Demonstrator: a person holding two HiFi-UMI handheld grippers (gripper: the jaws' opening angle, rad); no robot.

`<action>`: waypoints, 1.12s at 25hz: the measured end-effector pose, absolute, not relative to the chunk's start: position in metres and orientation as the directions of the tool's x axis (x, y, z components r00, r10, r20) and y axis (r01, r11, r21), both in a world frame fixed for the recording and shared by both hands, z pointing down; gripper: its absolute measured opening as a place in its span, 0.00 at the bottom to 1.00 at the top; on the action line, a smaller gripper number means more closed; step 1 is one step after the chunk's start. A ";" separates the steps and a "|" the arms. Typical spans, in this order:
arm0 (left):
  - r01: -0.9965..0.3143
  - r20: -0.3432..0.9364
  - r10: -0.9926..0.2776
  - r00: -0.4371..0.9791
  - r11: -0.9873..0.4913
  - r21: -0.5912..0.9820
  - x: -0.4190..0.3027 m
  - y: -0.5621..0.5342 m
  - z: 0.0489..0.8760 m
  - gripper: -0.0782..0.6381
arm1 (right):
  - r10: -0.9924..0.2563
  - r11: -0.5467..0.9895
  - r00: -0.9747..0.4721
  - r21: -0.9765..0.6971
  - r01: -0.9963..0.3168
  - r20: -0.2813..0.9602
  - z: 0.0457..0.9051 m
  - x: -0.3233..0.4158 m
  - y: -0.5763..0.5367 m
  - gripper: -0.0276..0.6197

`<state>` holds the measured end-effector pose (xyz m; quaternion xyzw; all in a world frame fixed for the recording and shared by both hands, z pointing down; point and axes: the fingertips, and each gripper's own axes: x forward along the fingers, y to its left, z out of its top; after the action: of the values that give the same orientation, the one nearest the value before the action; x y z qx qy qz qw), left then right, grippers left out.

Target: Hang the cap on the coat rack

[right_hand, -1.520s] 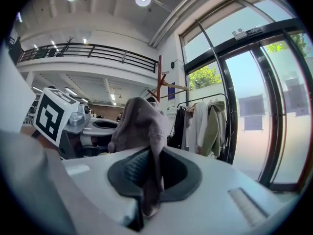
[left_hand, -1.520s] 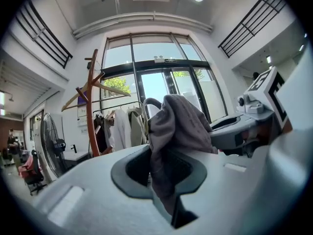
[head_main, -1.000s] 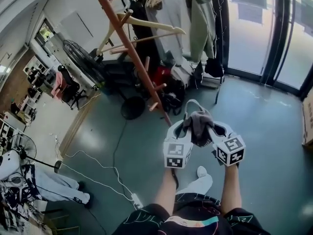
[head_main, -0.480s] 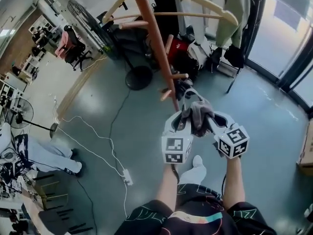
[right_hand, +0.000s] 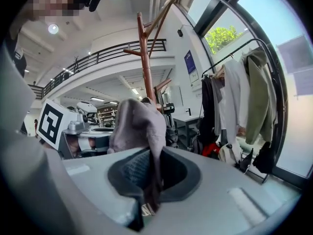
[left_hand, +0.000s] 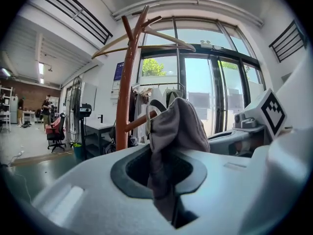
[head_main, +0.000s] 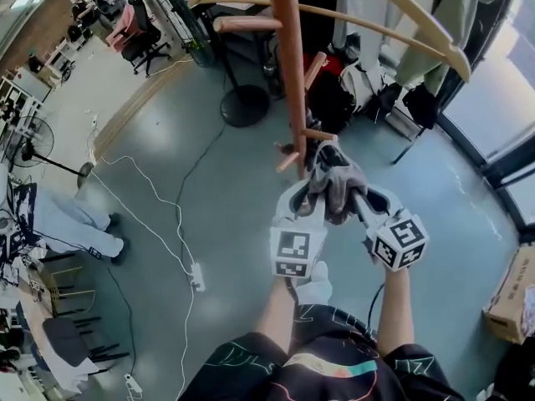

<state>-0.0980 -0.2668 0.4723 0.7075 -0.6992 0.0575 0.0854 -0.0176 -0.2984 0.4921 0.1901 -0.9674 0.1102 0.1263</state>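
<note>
A grey cap point(head_main: 335, 182) hangs between my two grippers, just in front of the wooden coat rack point(head_main: 289, 65). My left gripper point(head_main: 306, 205) is shut on the cap's left side, and the cloth point(left_hand: 171, 131) runs down into its jaws. My right gripper point(head_main: 358, 200) is shut on the right side of the cap point(right_hand: 139, 129). The cap's strap loop sits close to a short lower peg point(head_main: 321, 134) of the rack. In the left gripper view the rack's pole point(left_hand: 124, 97) rises just behind the cap, with a peg beside the strap.
A clothes rail with hanging garments point(head_main: 418, 40) stands behind the coat rack, by the glass wall. A floor fan's round base point(head_main: 244, 105) is to the left of the pole. A white cable and power strip point(head_main: 195, 276) lie on the floor. A cardboard box point(head_main: 512, 299) sits at the right.
The view has closed in on the coat rack. Both grippers, still holding the cap, have come up to the pole's lower pegs.
</note>
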 end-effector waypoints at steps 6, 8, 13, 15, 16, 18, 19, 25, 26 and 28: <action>-0.997 0.203 -0.979 -0.006 0.020 0.069 -0.101 -0.295 0.474 0.19 | -0.316 0.914 -0.893 -0.148 -0.377 0.321 0.491 -0.022 -0.327 0.09; -0.998 0.204 -0.979 -0.013 0.026 0.065 -0.102 -0.299 0.469 0.19 | -0.309 0.916 -0.894 -0.149 -0.371 0.324 0.487 -0.025 -0.332 0.09; -0.995 0.229 -0.970 -0.077 0.090 0.047 -0.114 -0.310 0.479 0.19 | -0.244 0.934 -0.913 -0.175 -0.312 0.327 0.501 -0.043 -0.348 0.09; -0.994 0.234 -0.968 -0.091 0.103 0.040 -0.119 -0.308 0.481 0.19 | -0.229 0.937 -0.917 -0.181 -0.298 0.327 0.505 -0.050 -0.347 0.09; -0.993 0.236 -0.966 -0.101 0.113 0.039 -0.122 -0.305 0.483 0.19 | -0.217 0.940 -0.919 -0.184 -0.288 0.328 0.507 -0.054 -0.345 0.09; -0.986 0.247 -0.958 -0.144 0.160 0.047 -0.129 -0.300 0.489 0.19 | -0.170 0.950 -0.925 -0.193 -0.245 0.339 0.514 -0.064 -0.342 0.09; -0.980 0.255 -0.952 -0.171 0.190 0.052 -0.132 -0.298 0.496 0.19 | -0.140 0.956 -0.928 -0.198 -0.218 0.346 0.519 -0.068 -0.342 0.09; -0.955 0.306 -0.917 -0.258 0.289 0.062 -0.150 -0.291 0.518 0.19 | -0.029 0.962 -0.927 -0.241 -0.127 0.373 0.541 -0.090 -0.340 0.09; -0.951 0.310 -0.912 -0.269 0.302 0.064 -0.152 -0.288 0.518 0.19 | -0.013 0.963 -0.926 -0.245 -0.114 0.378 0.542 -0.093 -0.338 0.09; -0.942 0.315 -0.903 -0.294 0.329 0.064 -0.157 -0.285 0.522 0.19 | 0.016 0.963 -0.924 -0.254 -0.088 0.382 0.545 -0.100 -0.337 0.09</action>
<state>-0.1569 -0.2850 0.5217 0.5754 -0.8015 0.0667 0.1486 -0.1003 -0.3366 0.5447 0.0186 -0.9716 0.1344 0.1941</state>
